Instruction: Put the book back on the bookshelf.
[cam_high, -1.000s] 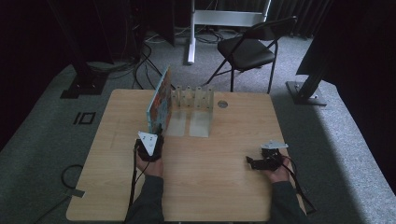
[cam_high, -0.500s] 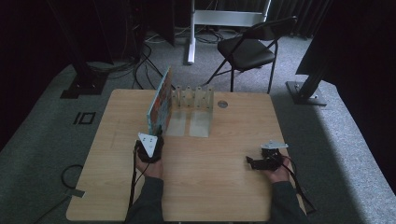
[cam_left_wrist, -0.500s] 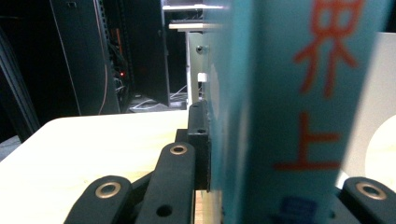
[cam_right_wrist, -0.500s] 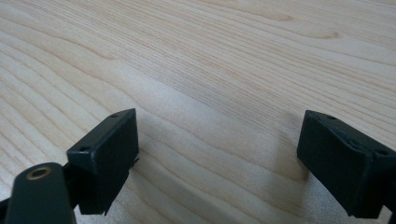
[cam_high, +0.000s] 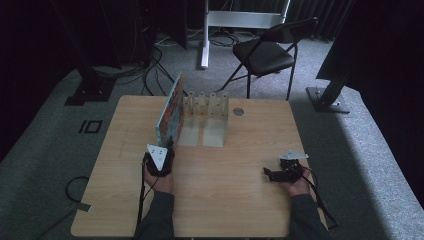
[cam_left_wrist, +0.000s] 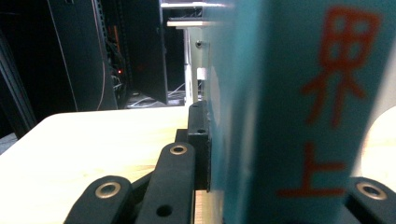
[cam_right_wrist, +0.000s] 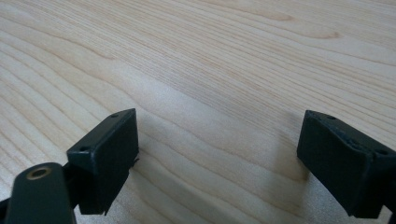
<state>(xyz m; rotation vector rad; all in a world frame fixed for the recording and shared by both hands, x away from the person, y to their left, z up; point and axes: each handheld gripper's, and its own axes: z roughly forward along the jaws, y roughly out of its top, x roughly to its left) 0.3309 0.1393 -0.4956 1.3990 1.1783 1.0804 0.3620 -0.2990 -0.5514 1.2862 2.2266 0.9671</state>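
Table (cam_high: 240, 200): wood top, mostly bare near me. At the far middle sits a clear rack (cam_high: 206, 120) with upright dividers and a flat base.

Book (cam_high: 170, 112): teal cover, standing on edge, tilted a bit, at the rack's left end with its near end toward me. In the left gripper view its spine (cam_left_wrist: 299, 112) with red characters is right against the lens.

Left gripper (cam_high: 161, 152): clamped on the book's near end, one pad flat against the cover.

Right gripper (cam_right_wrist: 219, 158): jaws wide apart, nothing between them, resting low over bare table, well apart from the book.

My read: I'm slotting the book into the rack. Keep it vertical, line the bottom edge up with a divider gap, slide straight in, don't shove the rack. Free gripper can brace the rack if it creeps.
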